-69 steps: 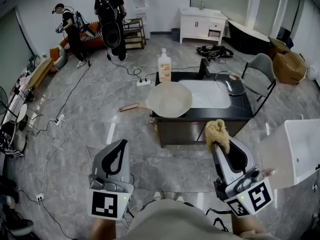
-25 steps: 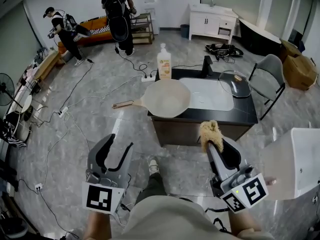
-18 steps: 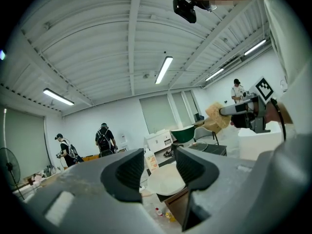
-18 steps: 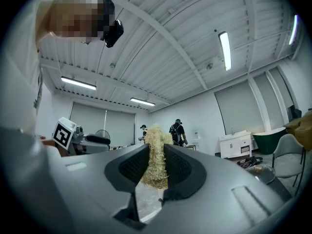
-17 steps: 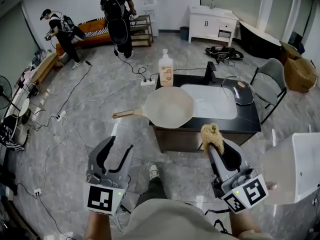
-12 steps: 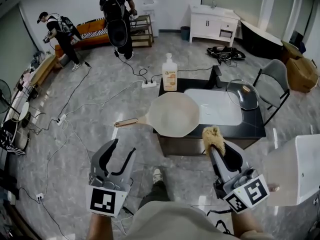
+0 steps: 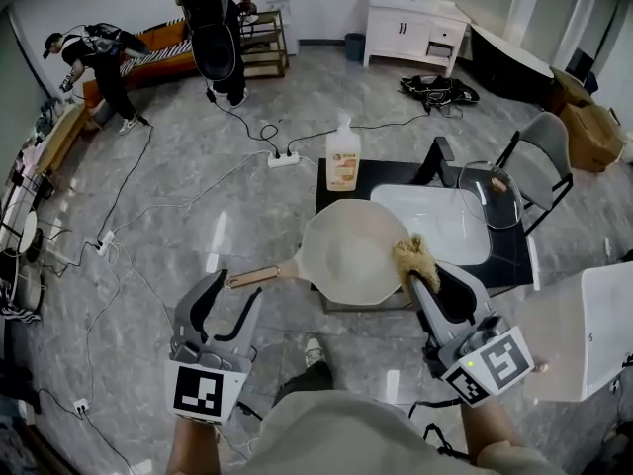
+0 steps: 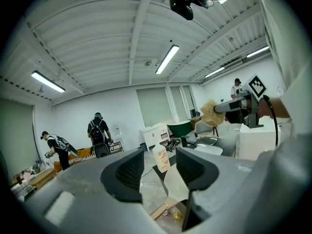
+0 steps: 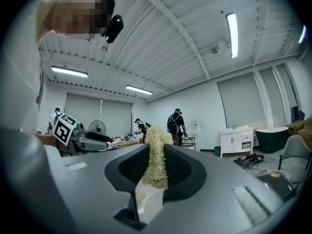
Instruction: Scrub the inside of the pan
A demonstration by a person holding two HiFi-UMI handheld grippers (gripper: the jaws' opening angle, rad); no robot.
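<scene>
Table (image 7: 508, 253): dark top, ahead of both grippers.
Basin (image 7: 440, 224): white, set into the table top, just right of the pan.
Pan (image 7: 348, 257): pale, upright on the table's near left corner; its wooden handle sticks out left past the edge.
Left gripper (image 7: 233, 290): jaws spread, nothing between them; low and left of the pan, near the handle's end but apart from it.
Right gripper (image 7: 421, 281): jaws pinching the scrubber, at the pan's right rim.
Lid (image 7: 487, 192): glass, on the table's far right.
Bottle (image 7: 343, 156): upright behind the pan.
Scrubber (image 7: 409, 254): straw-coloured tuft over the pan's right rim; contact cannot be told.
</scene>
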